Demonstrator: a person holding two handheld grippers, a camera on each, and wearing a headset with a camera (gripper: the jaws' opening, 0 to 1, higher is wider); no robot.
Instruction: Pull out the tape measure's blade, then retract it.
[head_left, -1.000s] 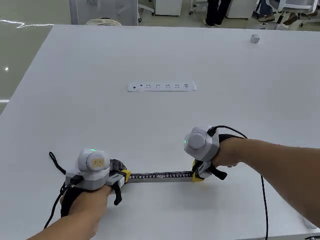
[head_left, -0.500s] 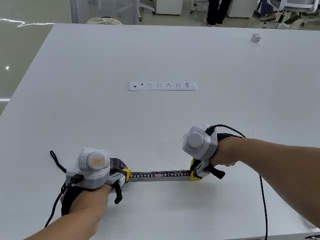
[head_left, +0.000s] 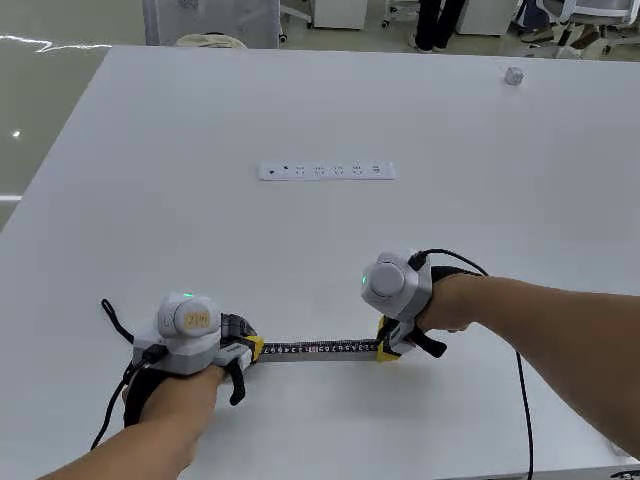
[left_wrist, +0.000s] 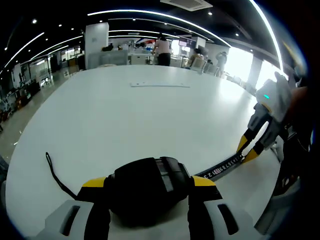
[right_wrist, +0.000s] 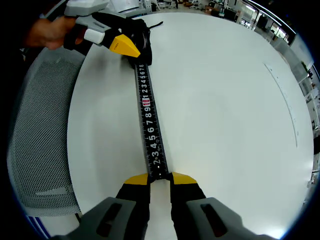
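Observation:
A black tape measure case (head_left: 236, 331) rests on the white table at the lower left, and my left gripper (head_left: 244, 349) is shut on it. In the left gripper view the case (left_wrist: 145, 197) sits between the yellow-tipped fingers (left_wrist: 202, 182). The dark numbered blade (head_left: 318, 348) runs flat to the right, where my right gripper (head_left: 386, 351) is shut on its end. Along the right gripper view the blade (right_wrist: 149, 120) stretches from my right gripper (right_wrist: 160, 178) up to the case (right_wrist: 139, 31), showing a little over ten centimetres of markings.
A white power strip (head_left: 327, 171) lies mid-table, far beyond the work. A small grey object (head_left: 513, 76) sits at the far right. The case's black wrist strap (head_left: 112, 318) trails left. A grey mesh chair (right_wrist: 45, 145) stands beside the table's near edge.
My right gripper has slid a little left toward the case with the blade end, so the exposed blade is shorter. The left gripper and case have stayed put.

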